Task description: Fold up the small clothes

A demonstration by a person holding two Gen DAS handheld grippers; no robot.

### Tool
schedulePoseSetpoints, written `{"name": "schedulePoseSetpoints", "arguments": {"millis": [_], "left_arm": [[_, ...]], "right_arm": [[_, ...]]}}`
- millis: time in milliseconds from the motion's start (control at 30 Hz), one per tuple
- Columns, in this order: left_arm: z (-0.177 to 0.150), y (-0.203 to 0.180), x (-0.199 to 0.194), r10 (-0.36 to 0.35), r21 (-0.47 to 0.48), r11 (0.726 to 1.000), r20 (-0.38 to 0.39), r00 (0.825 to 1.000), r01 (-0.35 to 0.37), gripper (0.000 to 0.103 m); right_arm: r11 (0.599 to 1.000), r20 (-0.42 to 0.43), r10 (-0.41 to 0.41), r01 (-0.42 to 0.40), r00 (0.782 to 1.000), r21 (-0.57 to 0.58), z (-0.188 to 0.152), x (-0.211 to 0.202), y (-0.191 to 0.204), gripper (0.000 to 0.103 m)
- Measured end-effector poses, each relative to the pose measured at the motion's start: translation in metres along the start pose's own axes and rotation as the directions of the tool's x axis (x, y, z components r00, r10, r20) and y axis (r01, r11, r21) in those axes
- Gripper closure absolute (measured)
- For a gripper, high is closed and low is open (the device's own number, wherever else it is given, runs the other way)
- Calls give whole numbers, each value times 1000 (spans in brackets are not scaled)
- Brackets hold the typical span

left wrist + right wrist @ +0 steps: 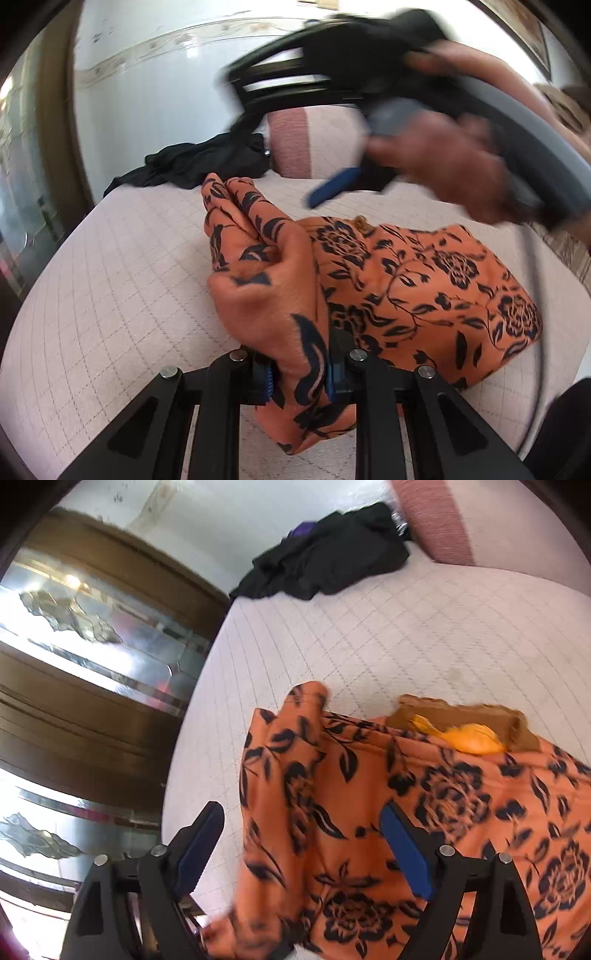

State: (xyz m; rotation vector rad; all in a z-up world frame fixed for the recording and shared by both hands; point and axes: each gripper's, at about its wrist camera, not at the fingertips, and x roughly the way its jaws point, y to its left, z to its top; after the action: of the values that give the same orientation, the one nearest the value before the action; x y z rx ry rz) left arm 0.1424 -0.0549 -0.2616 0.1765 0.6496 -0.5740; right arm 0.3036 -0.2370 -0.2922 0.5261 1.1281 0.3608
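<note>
Two tools, one orange garment

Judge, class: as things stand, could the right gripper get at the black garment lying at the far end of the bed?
Probably yes. The right gripper is open and holds nothing, and bare quilted bed lies between it and the black garment. Only the orange floral garment beneath it, pinched by the left gripper, lies close.
</note>
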Motion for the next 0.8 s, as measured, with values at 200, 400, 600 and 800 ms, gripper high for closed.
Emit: {"name": "schedulePoseSetpoints", "arguments": {"millis": [200, 400, 600, 800], "left_arm": [[-2, -12, 2, 4, 58, 998, -4, 1000, -4, 82], [0, -13, 5, -20, 42, 999, -19, 1000, 21, 83], [6, -43, 0, -116, 107, 988, 11, 993, 114, 83], [22, -92, -12, -310, 120, 945, 28, 950, 304, 83]], "right_arm": [[1000, -55, -3, 2, 998, -16, 30, 48, 20, 14], [941, -12, -276, 268, 961, -206, 40, 73, 44, 88], [958, 134, -192, 215, 972, -192, 21, 15, 14, 88], [981, 245, -141, 169, 959, -94, -8, -72, -58, 89]]}}
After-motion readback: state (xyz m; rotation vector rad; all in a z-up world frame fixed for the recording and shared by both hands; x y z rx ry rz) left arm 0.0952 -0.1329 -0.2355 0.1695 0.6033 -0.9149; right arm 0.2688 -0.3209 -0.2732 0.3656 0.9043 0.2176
